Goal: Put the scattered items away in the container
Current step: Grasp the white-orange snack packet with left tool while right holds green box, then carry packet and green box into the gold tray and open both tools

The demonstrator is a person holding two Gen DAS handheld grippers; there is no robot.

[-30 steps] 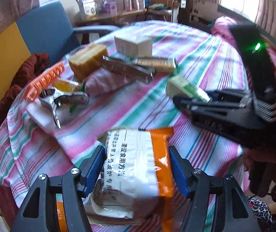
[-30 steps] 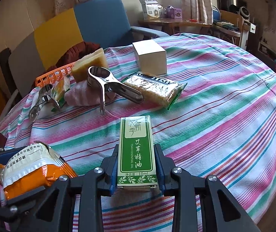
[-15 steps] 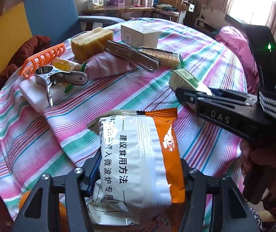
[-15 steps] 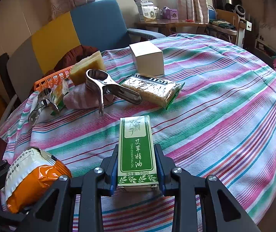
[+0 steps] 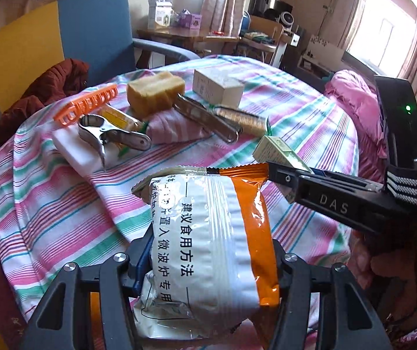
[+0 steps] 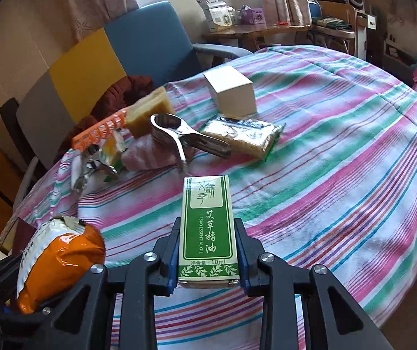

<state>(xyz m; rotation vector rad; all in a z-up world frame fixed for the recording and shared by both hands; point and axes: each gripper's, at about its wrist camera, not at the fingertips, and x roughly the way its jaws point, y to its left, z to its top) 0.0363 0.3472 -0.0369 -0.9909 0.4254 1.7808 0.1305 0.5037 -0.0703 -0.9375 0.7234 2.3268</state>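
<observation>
My left gripper point(image 5: 208, 253) is shut on a white and orange snack packet point(image 5: 208, 221), its pads pressing both sides, and holds it above the striped tablecloth point(image 5: 48, 204). My right gripper point(image 6: 208, 250) is shut on a green essential-oil box point(image 6: 207, 221), which it also holds off the cloth. In the left wrist view the green box point(image 5: 275, 148) shows at the right. In the right wrist view the packet point(image 6: 59, 253) sits at the lower left. An orange slatted basket point(image 5: 87, 105) stands at the table's far left edge, its lower part hidden.
Beyond the grippers lie a yellow sponge point(image 5: 154, 92), a white box point(image 5: 217, 87), two metal clips point(image 5: 112, 137) point(image 5: 205, 116), a cracker pack point(image 5: 240, 118), a pink cloth point(image 5: 173, 125) and a white block point(image 5: 74, 151). A blue chair point(image 5: 97, 29) stands behind the table.
The left jaws closed in on the snack packet and raised it off the cloth. The right gripper rose a little with the green box still held.
</observation>
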